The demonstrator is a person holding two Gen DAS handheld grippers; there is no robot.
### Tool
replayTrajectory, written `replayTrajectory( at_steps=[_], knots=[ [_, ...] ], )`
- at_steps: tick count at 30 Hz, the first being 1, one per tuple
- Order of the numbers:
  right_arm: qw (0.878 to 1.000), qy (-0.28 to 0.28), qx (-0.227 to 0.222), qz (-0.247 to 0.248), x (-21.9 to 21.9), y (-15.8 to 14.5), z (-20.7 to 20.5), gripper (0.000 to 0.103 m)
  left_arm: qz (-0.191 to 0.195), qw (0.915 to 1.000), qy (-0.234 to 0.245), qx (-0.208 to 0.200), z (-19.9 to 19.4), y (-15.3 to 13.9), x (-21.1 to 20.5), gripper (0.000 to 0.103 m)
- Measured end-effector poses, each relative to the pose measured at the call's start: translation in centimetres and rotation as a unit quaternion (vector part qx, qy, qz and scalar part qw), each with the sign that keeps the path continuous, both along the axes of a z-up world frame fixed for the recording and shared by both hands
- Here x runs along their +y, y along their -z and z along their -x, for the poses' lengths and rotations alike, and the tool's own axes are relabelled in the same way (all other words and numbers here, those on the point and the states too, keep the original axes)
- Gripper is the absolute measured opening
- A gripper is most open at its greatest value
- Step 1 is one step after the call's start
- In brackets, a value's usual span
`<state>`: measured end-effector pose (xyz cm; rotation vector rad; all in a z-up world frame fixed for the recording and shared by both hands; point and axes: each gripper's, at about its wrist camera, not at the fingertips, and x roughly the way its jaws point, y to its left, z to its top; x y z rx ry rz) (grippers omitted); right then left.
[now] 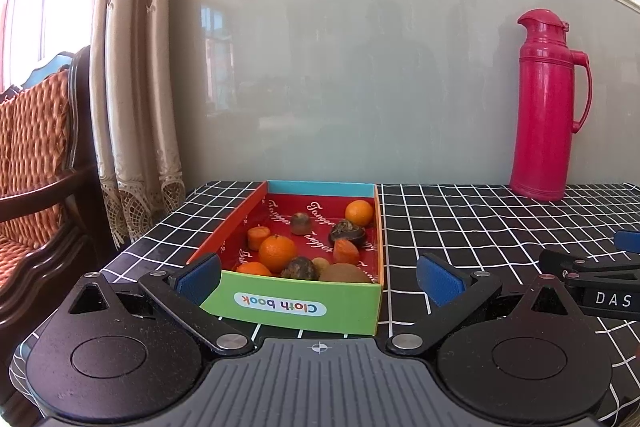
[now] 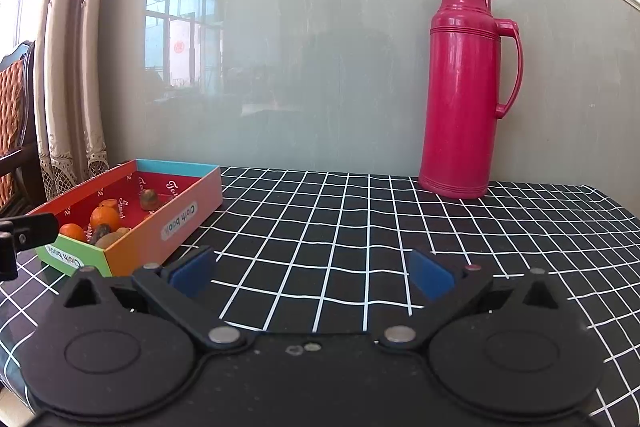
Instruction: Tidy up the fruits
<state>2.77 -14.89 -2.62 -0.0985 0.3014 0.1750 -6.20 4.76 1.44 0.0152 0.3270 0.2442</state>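
You hold both tools low over the desk (image 2: pixel 360 211), which is covered in a black cloth with a white grid, and neither one carries anything: the left gripper (image 1: pixel 318 277) has its blue-padded jaws spread wide apart, and the right gripper (image 2: pixel 312 273) has its jaws just as far apart over bare cloth. In the left wrist view the shallow cardboard box with a red floor, green front wall and "Cloth book" label (image 1: pixel 296 307) sits at the lower centre of the frame, directly ahead of your left jaws, its front wall just beyond the pads. All the fruit you can see lies inside it: a large orange mandarin (image 1: pixel 277 251) at the front left, a second orange mandarin (image 1: pixel 359 212) in the far right corner, a cut orange carrot-like piece (image 1: pixel 258 237), a brown fuzzy kiwi (image 1: pixel 345 273) against the front wall, and several dark brown knobbly pieces (image 1: pixel 346 231) between them that are too small to identify. In the right wrist view the same box is at the lower left of the frame, and the cloth from there to the tall magenta plastic thermos jug (image 2: pixel 460 87) at the upper right shows no loose fruit. Judged from this, the gathering looks done or nearly so; what may remain is sorting within the box, or nothing at all.
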Motion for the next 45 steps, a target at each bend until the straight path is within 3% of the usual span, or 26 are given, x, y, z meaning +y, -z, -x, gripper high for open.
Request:
replayTrajectory(
  at_steps=[36, 45],
  knots=[
    [1.0, 0.001, 0.001, -0.003, 0.01, 0.09, -0.06, 0.103, -0.001, 1.0, -0.004, -0.001, 0.0, -0.01, -0.06, 0.103],
    [1.0, 0.002, 0.001, -0.003, -0.1, 0.0, -0.03, 0.103, -0.004, 0.9997, 0.016, -0.017, 0.52, -0.06, -0.38, 0.103]
  ],
)
